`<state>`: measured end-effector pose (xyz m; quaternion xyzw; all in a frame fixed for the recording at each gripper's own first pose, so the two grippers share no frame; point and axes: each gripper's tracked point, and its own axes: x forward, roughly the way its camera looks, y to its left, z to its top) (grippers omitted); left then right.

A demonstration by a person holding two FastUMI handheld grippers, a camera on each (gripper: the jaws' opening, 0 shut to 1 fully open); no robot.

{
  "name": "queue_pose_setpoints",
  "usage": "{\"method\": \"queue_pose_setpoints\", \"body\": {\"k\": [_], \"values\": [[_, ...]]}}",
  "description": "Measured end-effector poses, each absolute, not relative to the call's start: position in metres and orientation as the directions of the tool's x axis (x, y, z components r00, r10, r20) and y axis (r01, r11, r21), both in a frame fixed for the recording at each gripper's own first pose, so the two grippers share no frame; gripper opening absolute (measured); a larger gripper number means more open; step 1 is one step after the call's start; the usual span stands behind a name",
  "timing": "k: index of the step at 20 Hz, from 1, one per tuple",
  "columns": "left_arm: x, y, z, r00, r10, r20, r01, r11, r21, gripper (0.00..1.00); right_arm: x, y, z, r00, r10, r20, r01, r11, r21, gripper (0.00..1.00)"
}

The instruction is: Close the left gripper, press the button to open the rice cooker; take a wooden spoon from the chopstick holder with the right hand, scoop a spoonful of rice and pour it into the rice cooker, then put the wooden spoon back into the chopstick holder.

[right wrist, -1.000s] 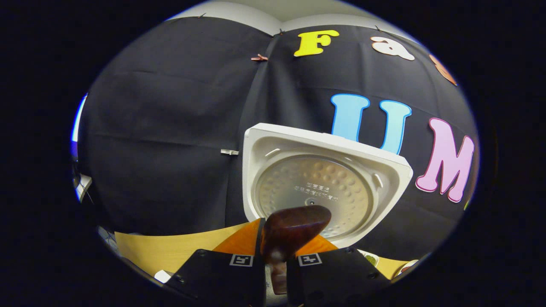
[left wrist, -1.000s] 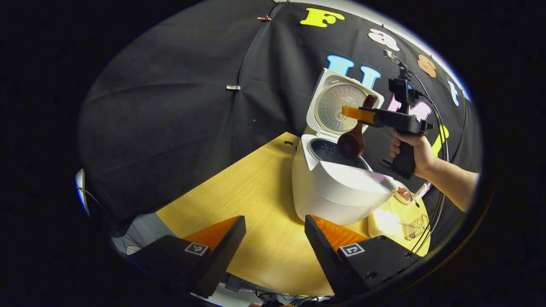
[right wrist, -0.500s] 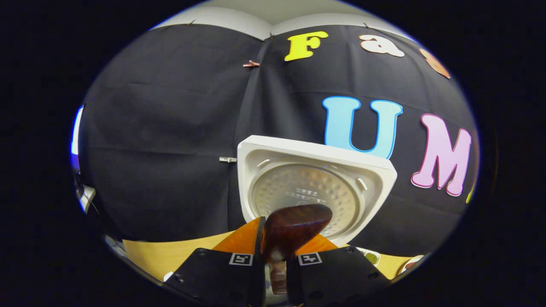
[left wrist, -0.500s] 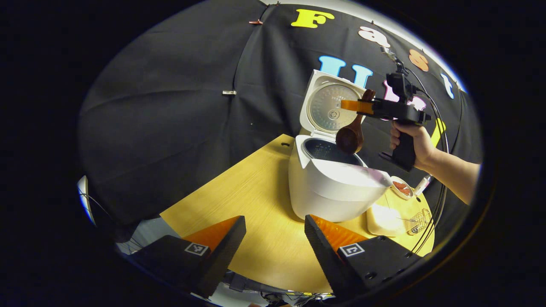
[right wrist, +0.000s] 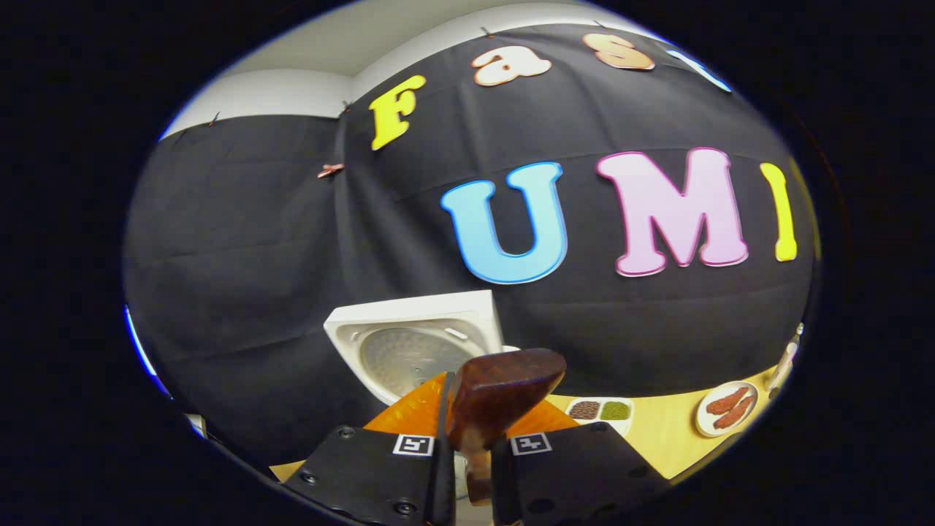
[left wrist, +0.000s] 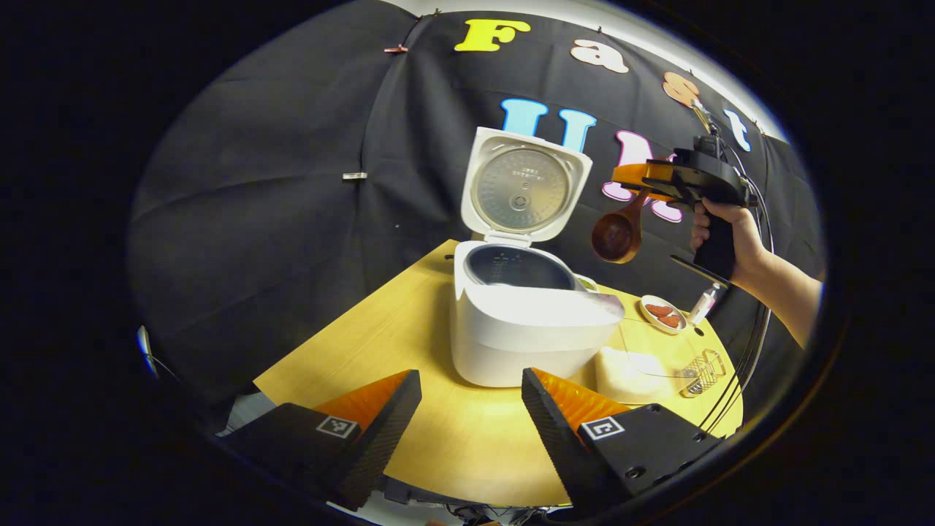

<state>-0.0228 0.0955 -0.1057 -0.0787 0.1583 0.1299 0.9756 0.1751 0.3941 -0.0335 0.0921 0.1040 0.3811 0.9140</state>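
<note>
Left gripper view shows our right gripper [left wrist: 634, 175] clamped on the wooden spoon [left wrist: 617, 232], bowl hanging beside the open rice cooker [left wrist: 522, 321] mid-table; our left gripper [left wrist: 467, 398] gapes wide, empty; swinging low could clip the raised lid [left wrist: 522, 186]; the chopstick holder [left wrist: 701, 369] crowds the table's right edge.

The left gripper [left wrist: 471, 409] is held low above the yellow wooden tabletop [left wrist: 380, 343], its two fingers [left wrist: 380, 420] spread wide apart with nothing between them. The right gripper [left wrist: 634, 179] is raised high and roughly level, gripped by a hand [left wrist: 723, 234] wrapped round its handle, the bare forearm running off to the right. In the right gripper view its fingers [right wrist: 416, 416] are pressed on the handle of a dark brown wooden spoon [right wrist: 500, 391].
</note>
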Motion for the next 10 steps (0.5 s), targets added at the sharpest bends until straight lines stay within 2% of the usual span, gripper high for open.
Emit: {"method": "queue_pose_setpoints", "body": {"k": [10], "values": [[0.014,0.006,-0.099,0.928,0.165,-0.333,-0.208,0.973,-0.096,0.95,0.219,0.167,-0.035,0.858,0.486,-0.166,-0.428,0.855,0.292,0.23]]}}
